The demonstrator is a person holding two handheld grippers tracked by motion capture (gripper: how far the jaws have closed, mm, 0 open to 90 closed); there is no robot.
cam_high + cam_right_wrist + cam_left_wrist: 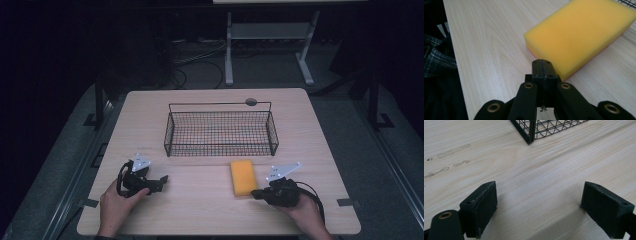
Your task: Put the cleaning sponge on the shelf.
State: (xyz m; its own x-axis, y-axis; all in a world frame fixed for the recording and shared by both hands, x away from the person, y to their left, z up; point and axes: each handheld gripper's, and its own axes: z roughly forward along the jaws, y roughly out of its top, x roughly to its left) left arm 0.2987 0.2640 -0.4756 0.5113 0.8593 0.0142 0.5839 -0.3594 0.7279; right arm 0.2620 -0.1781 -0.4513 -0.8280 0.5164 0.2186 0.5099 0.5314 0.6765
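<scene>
1. The sponge (242,177) is a flat yellow foam block with square corners and a fine matte grain; in the right gripper view (579,35) a thin pink layer shows along its bottom edge. It lies on the table (200,210), near its front, just in front of the basket.
2. The right gripper (256,194) is black, with its jaws pressed together and nothing between them; their tips sit just beside the sponge's near corner, though I cannot tell if they touch it.
3. The left gripper (162,179) stands wide apart, its blocky black pads (482,207) rough-faced, over bare wood.
4. The basket (220,132) is a rectangular frame of thin black wire mesh, standing mid-table.
5. The table is pale wood laminate with a long straight grain and rounded corners.
</scene>
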